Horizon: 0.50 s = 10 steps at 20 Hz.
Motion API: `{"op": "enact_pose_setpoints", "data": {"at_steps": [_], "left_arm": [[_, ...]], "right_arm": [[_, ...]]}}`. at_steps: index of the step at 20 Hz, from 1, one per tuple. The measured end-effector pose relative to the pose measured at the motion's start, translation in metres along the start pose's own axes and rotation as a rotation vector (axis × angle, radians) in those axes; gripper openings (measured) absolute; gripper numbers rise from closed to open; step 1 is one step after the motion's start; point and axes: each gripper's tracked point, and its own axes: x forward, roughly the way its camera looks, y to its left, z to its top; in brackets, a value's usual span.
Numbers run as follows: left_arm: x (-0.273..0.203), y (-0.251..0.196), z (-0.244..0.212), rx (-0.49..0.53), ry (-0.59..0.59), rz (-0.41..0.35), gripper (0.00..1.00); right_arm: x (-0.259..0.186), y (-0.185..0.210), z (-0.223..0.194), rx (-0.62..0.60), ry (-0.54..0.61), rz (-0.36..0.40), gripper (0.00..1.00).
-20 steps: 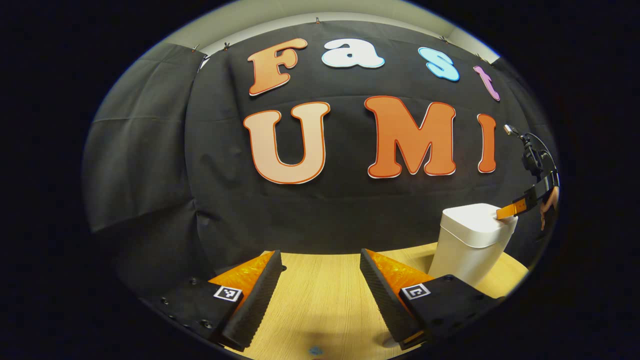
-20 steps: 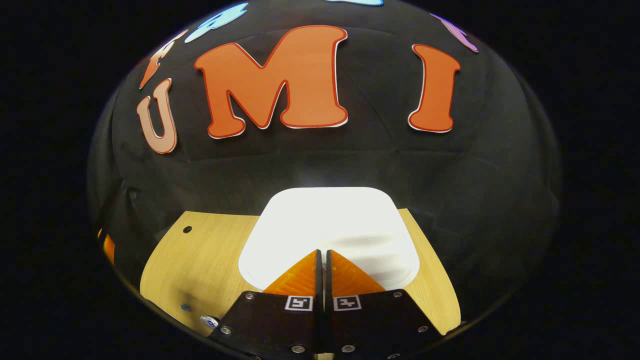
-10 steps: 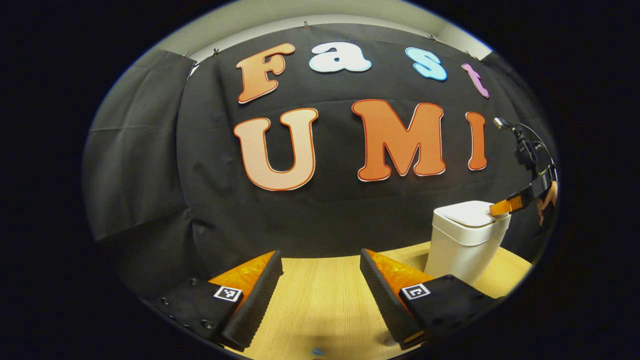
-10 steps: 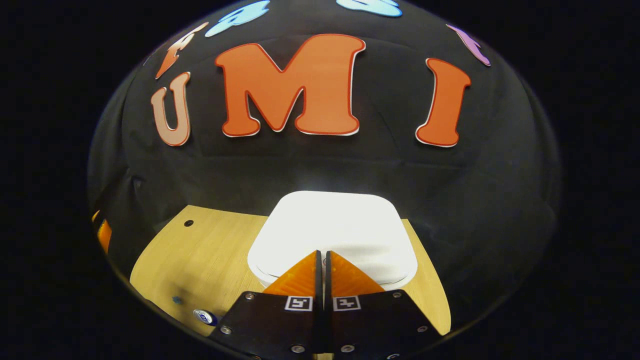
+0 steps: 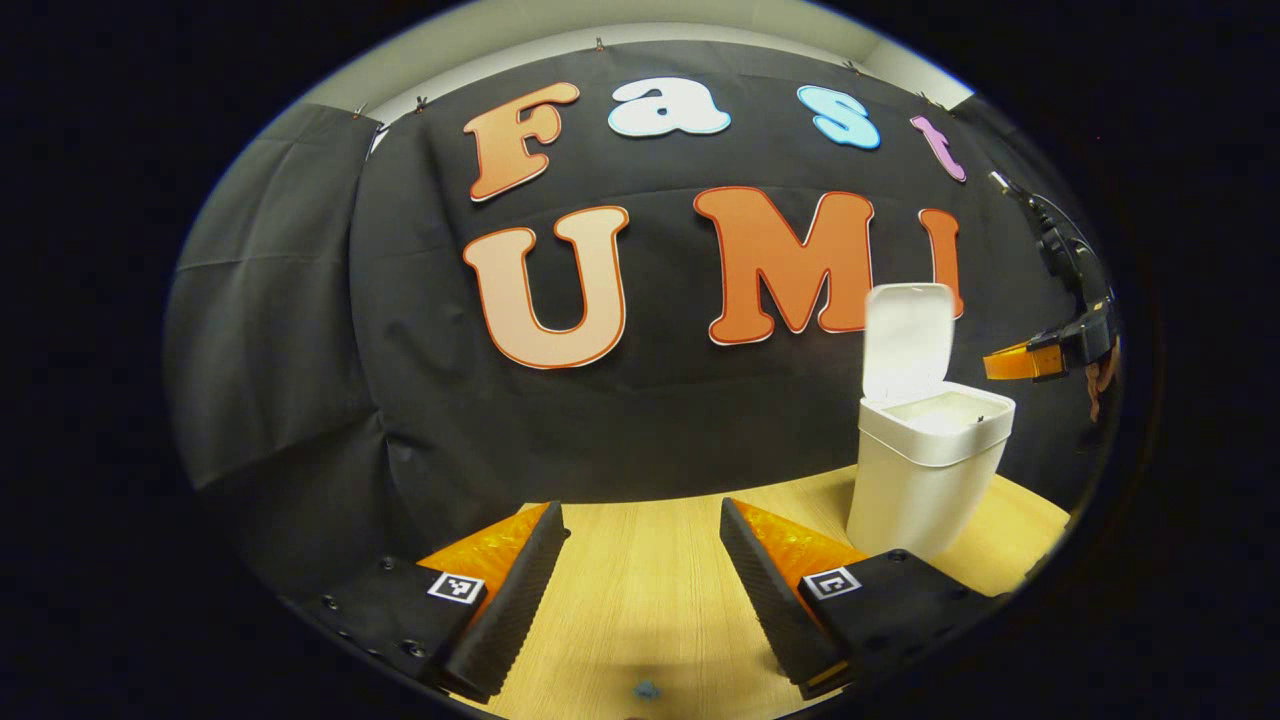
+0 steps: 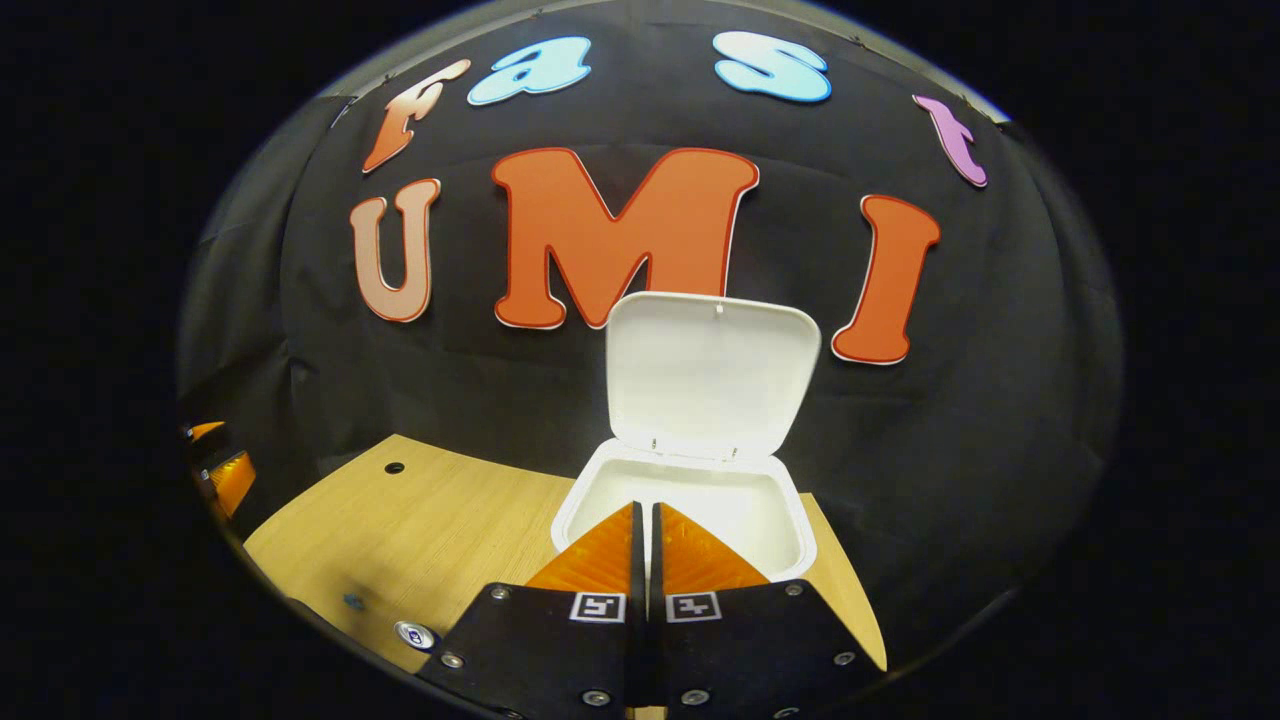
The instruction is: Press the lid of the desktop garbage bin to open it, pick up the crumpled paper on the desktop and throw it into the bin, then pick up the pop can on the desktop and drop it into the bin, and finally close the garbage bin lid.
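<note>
Right gripper view: lid (image 6: 712, 375) upright — bin (image 6: 690, 500) open.

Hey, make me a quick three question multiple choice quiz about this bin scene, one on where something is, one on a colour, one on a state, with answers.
1. Where does the bin stand?
A. on the wooden table
B. on the floor
C. on a shelf

2. What colour is the bin?
A. white
B. green
C. red

3. How is the lid?
A. shut flat
B. standing open
C. lying on the table

Answers: 1 A, its base rests on the table. 2 A, body and lid are white. 3 B, the lid is upright behind the opening, and the right claw is in front of the opening.
</note>
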Motion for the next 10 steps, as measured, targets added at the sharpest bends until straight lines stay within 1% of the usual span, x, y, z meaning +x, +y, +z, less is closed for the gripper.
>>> {"op": "enact_pose_setpoints", "data": {"at_steps": [5, 7, 8, 10], "left_arm": [[-0.003, -0.004, -0.004, -0.009, 0.012, -0.01, 1.0], [-0.004, -0.004, -0.007, -0.011, 0.021, -0.014, 1.0], [-0.004, -0.005, -0.008, -0.016, 0.027, -0.016, 1.0], [-0.007, -0.007, -0.011, -0.026, 0.045, -0.021, 1.0]], "right_arm": [[-0.016, 0.019, -0.01, 0.016, -0.017, 0.036, 0.01], [-0.026, 0.036, -0.016, 0.018, -0.028, 0.071, 0.0], [-0.027, 0.041, -0.02, 0.012, -0.035, 0.071, 0.0], [-0.032, 0.055, -0.034, -0.003, -0.019, 0.102, 0.01]]}}
